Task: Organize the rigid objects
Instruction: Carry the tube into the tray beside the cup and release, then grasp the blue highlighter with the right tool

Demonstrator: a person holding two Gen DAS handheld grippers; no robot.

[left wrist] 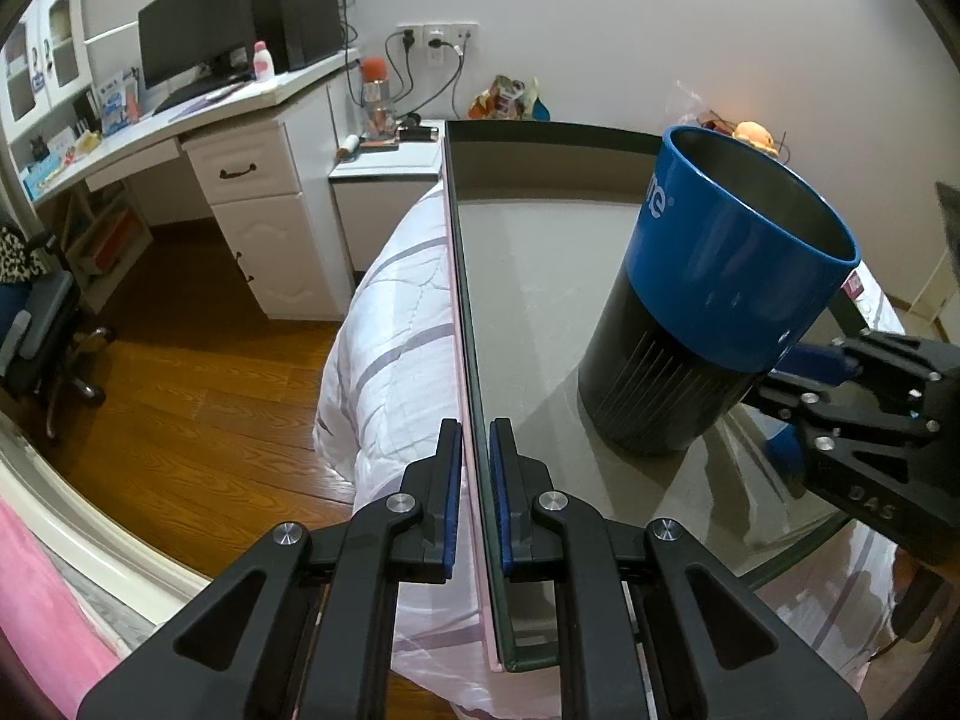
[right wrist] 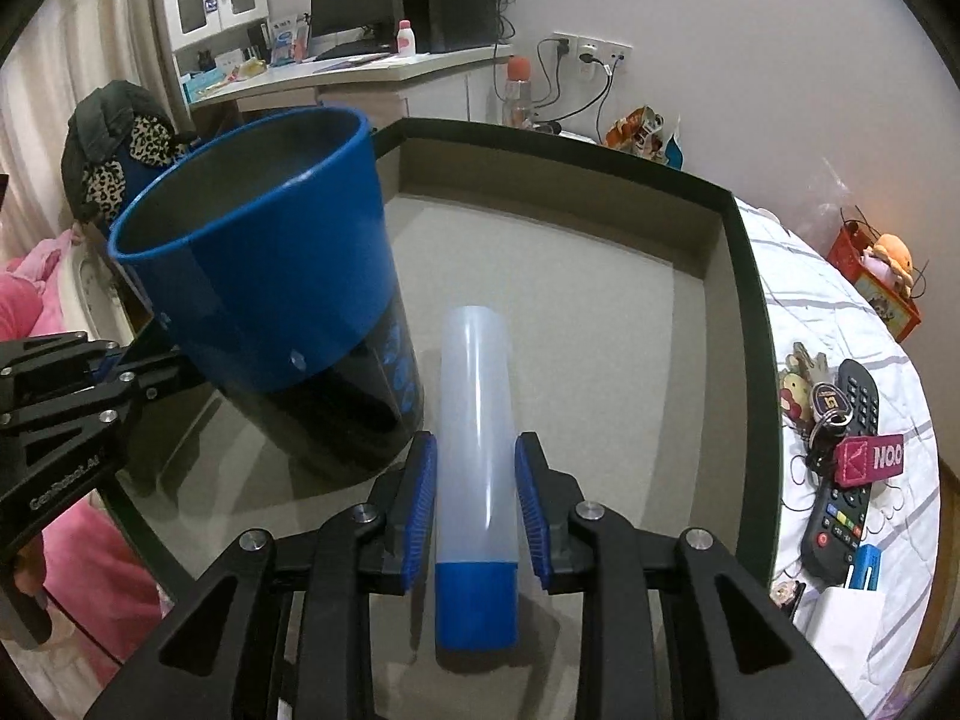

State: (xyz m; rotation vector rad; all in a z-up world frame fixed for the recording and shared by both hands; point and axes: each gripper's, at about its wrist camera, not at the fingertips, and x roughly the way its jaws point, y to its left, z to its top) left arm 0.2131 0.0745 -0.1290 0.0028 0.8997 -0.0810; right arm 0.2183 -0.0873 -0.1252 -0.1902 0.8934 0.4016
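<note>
A tall cup point(left wrist: 708, 300) point(right wrist: 270, 276), blue above and black below, stands upright on a dark-rimmed tray point(left wrist: 540, 129) point(right wrist: 744, 300) with a beige floor. My left gripper point(left wrist: 476, 438) point(right wrist: 159, 354) is shut on the tray's left rim, one pad on each side of the wall. A translucent tube with a blue cap point(right wrist: 474, 420) lies flat on the tray floor, just right of the cup. My right gripper point(right wrist: 474, 480) point(left wrist: 792, 408) straddles the tube. A thin gap shows on both sides, so its pads do not press on it. The cup hides the tube in the left wrist view.
The tray rests on a striped white quilt point(left wrist: 390, 330). A black remote point(right wrist: 840, 480) and a bunch of keys with a pink tag point(right wrist: 870, 456) lie on the quilt right of the tray. A desk with a monitor point(left wrist: 198, 42) stands across the wooden floor.
</note>
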